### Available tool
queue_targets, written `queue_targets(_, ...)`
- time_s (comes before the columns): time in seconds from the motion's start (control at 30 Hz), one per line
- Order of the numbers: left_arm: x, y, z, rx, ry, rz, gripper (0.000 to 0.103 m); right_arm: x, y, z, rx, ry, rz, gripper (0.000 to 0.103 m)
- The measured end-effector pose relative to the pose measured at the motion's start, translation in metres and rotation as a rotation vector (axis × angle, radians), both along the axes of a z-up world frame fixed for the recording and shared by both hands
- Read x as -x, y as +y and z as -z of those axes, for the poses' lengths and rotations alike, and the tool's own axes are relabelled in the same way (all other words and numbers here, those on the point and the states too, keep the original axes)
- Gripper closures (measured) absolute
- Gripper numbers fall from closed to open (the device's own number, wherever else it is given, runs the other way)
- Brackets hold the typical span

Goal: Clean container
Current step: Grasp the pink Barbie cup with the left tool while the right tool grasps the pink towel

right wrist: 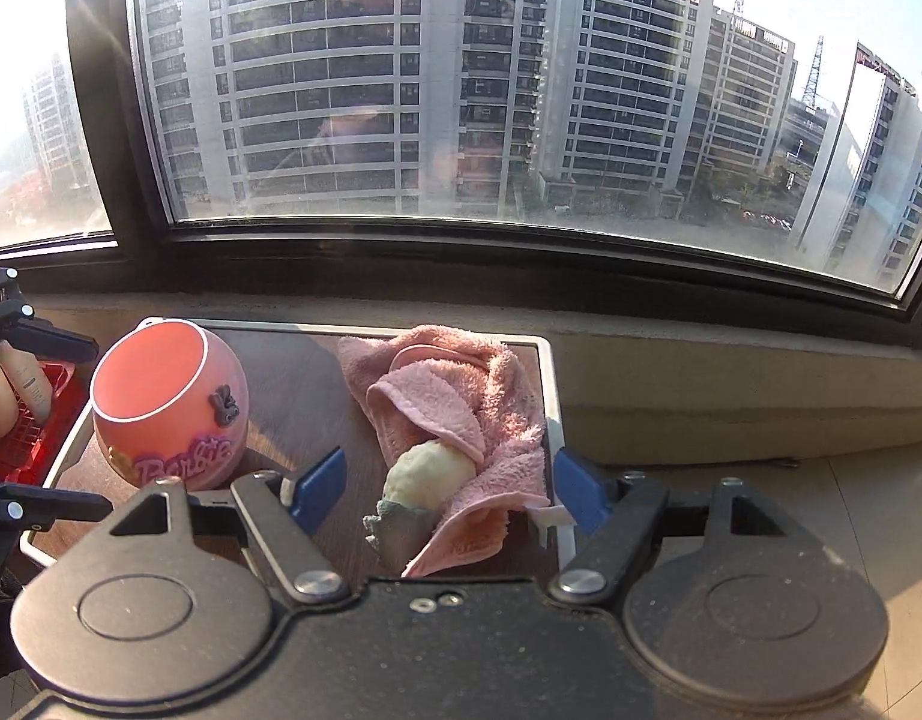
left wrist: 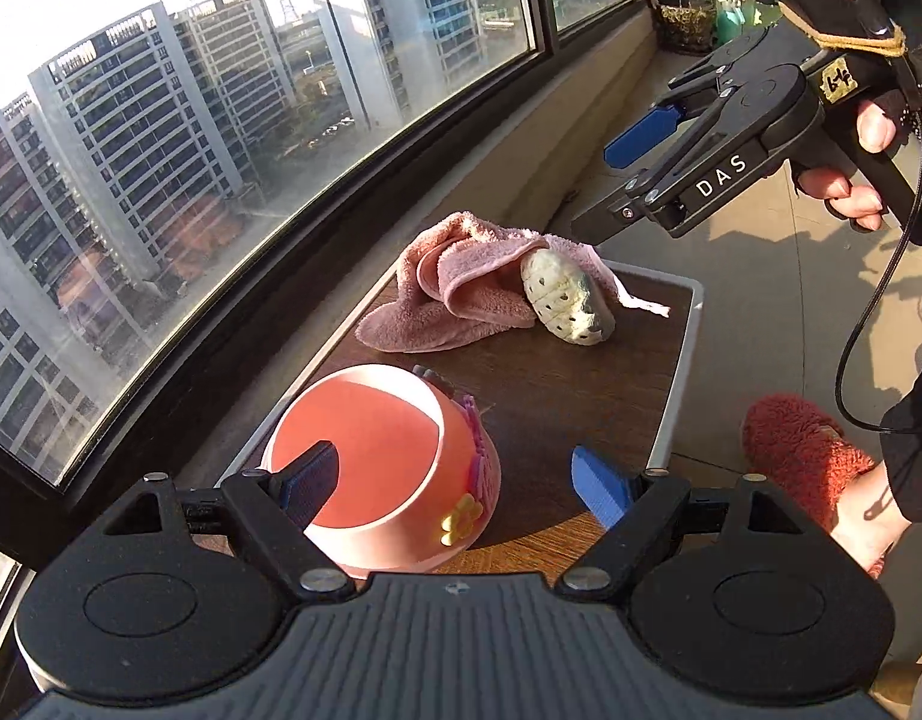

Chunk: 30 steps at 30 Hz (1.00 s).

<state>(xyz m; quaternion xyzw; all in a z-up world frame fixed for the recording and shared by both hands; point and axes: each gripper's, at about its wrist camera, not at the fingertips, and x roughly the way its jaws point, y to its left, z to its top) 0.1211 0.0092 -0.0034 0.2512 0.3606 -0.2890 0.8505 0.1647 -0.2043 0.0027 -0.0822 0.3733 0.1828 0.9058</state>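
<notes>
A round pink container (left wrist: pixel 377 468) with Barbie lettering (right wrist: pixel 167 408) lies tilted on the dark wooden table (left wrist: pixel 581 408), its opening facing my left gripper. My left gripper (left wrist: pixel 455 486) is open. One finger shows against the container's opening and the other stands to its right. A crumpled pink towel (left wrist: pixel 455 288) lies further along the table, partly wrapped around a pale perforated scrubber (left wrist: pixel 566 300). My right gripper (right wrist: pixel 449 492) hovers open just above the towel (right wrist: pixel 455 414) and scrubber (right wrist: pixel 425 474). The left wrist view shows it raised, held by a hand (left wrist: pixel 617 180).
A concrete sill and a big window run along the table's far side. A red basket (right wrist: pixel 17 438) with bottles sits left of the table. A foot in a red fuzzy slipper (left wrist: pixel 803 456) stands on the tiled floor to the right. The table has a white rim (right wrist: pixel 551 396).
</notes>
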Motion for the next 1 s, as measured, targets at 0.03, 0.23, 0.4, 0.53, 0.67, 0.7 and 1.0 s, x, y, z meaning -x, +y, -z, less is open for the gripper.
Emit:
queue_targets(0.03, -0.003, -0.001, 0.004, -0.034, 0.01, 0.034, 0.018, -0.005, 0.0, 0.001, -0.002, 0.004, -0.004, 0.027)
queue_targets(0.23, -0.016, 0.0, 0.029, -0.186, 0.052, 0.18, 0.018, -0.035, 0.003, 0.01, 0.002, 0.011, -0.05, 0.027)
queue_targets(0.4, -0.017, -0.004, 0.046, -0.27, 0.047, 0.282, 0.018, -0.061, 0.016, 0.023, 0.004, 0.015, -0.103, 0.027)
queue_targets(0.53, -0.024, -0.005, 0.055, -0.264, 0.047, 0.28, 0.018, -0.075, 0.029, 0.037, 0.007, 0.009, -0.147, 0.027)
queue_targets(0.67, -0.03, -0.005, 0.058, -0.25, 0.048, 0.262, 0.034, -0.088, 0.038, 0.055, 0.067, -0.009, -0.149, 0.027)
queue_targets(0.7, -0.031, -0.004, 0.058, -0.235, 0.052, 0.253, 0.036, -0.091, 0.038, 0.058, 0.074, -0.01, -0.14, 0.027)
queue_targets(1.0, -0.037, -0.003, 0.05, -0.178, 0.089, 0.196, 0.076, -0.099, 0.038, 0.081, 0.093, 0.045, -0.1, 0.025)
